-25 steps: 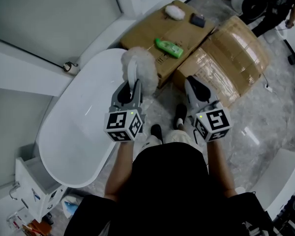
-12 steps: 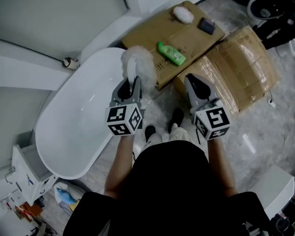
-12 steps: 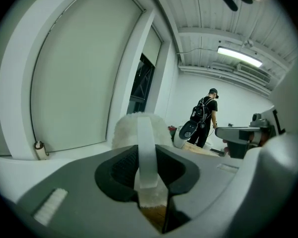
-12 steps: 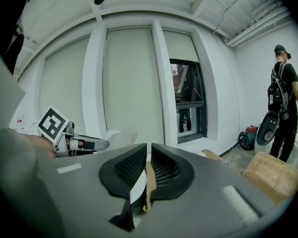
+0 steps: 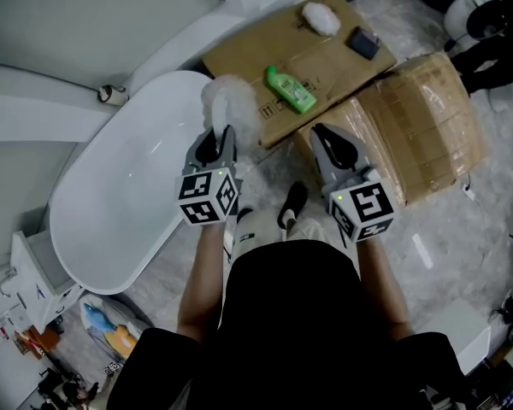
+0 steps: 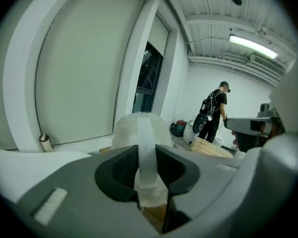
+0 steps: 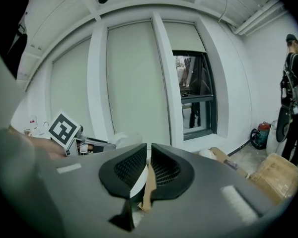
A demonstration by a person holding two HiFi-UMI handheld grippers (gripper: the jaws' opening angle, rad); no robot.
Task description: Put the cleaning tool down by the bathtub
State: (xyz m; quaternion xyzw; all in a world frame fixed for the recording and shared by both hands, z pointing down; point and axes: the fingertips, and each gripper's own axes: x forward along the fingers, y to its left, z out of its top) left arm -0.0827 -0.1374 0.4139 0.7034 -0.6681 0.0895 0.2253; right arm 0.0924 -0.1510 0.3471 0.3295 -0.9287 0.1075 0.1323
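One fluffy white cleaning tool (image 5: 231,101) is clamped by its strap in the left claw (image 5: 215,135), over the end rim of the one bathtub (image 5: 85,254). The right claw (image 5: 318,132) is pinched to a slit, empty. Of two cardboard boxes (image 5: 419,118), the flatter carries one green bottle (image 5: 291,90), one white puff (image 5: 321,18) and one dark block (image 5: 364,43).

Ahead of the left fingers (image 6: 64,192) a pale panelled wall (image 6: 84,58) meets a dark window (image 6: 147,73), a strip light (image 6: 253,45) glows above to their right, and grey marbled floor (image 5: 474,250) lies below.
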